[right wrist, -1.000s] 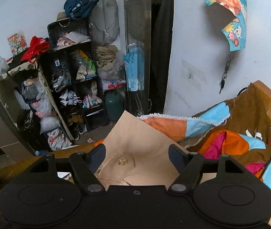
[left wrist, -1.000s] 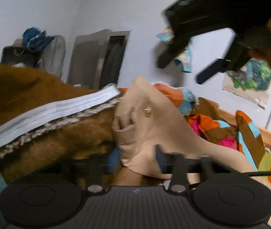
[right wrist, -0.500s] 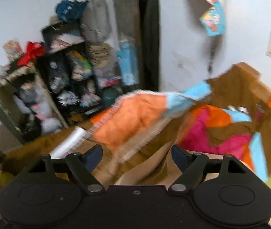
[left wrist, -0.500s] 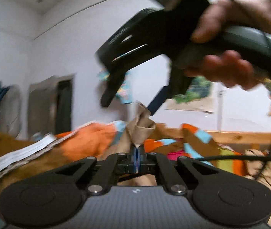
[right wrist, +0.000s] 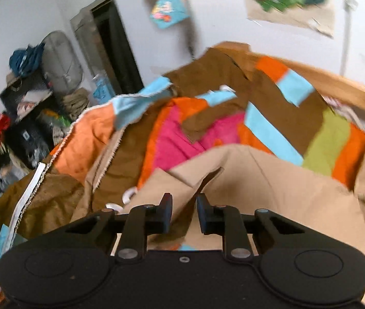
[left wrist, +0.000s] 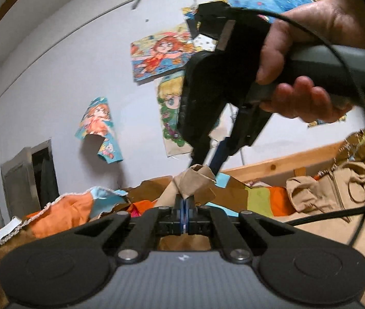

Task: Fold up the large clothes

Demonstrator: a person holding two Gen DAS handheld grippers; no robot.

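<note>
Left gripper [left wrist: 185, 212] has its jaws pressed together on a bunched corner of the tan garment [left wrist: 194, 180], lifted above the patchwork blanket [right wrist: 208, 134] on the bed. Right gripper [right wrist: 184, 212] sits with jaws narrowed but apart, a gap showing between them, tan fabric lying in and under that gap; not pinching yet. In the left view it hovers just above the held corner, the person's hand [left wrist: 308, 59] on its handle.

Step in hand looks like getting a 2nd grip. Advice:
- close right jaws on 1 edge or layer, not a wad
- keep left pinch firm, don't let the bunch slip
- pull the 2 grips apart to tension the cloth before folding
- watch the cable [left wrist: 357, 128] near the fabric
</note>
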